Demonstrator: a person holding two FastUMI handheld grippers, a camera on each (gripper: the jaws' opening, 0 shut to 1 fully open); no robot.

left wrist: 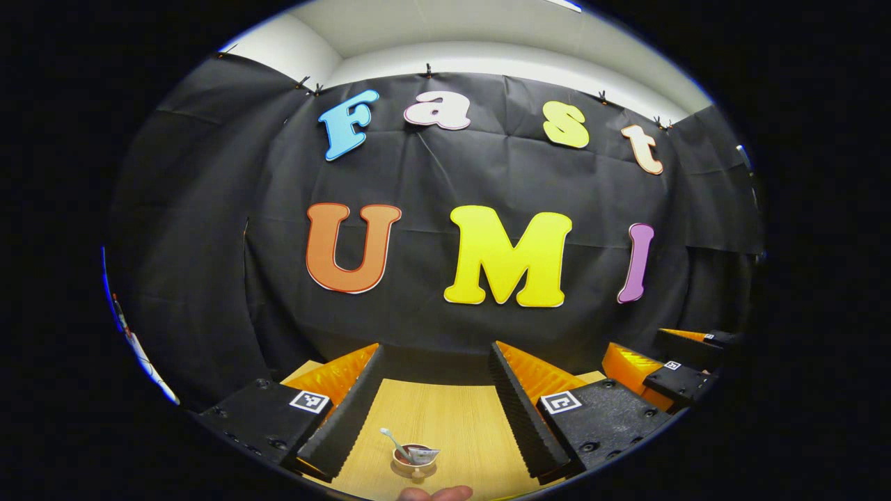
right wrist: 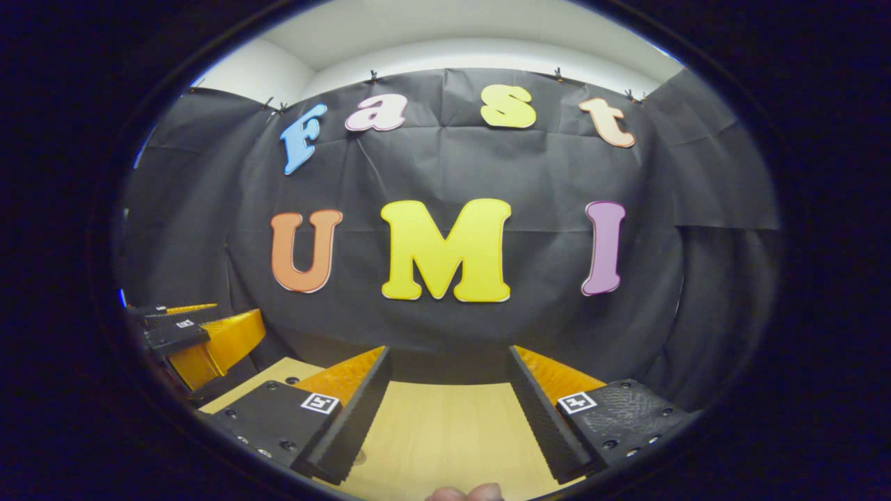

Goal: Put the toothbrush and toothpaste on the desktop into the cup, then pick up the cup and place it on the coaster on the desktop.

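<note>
Premises: a staged recording booth, not a lived-in room. A creased black cloth backdrop (left wrist: 487, 174), clipped along its top edge, covers the walls across the middle of both views. Plain white wall and ceiling (right wrist: 445, 49) show above it. A bare light wooden desktop (right wrist: 445, 431) occupies the lower centre.

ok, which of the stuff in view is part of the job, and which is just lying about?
Job:
- cup on the desktop, toothbrush and what looks like the toothpaste in it
- left gripper, open
- right gripper, open

Lying about:
- nothing loose; a fingertip at the bottom edge
</note>
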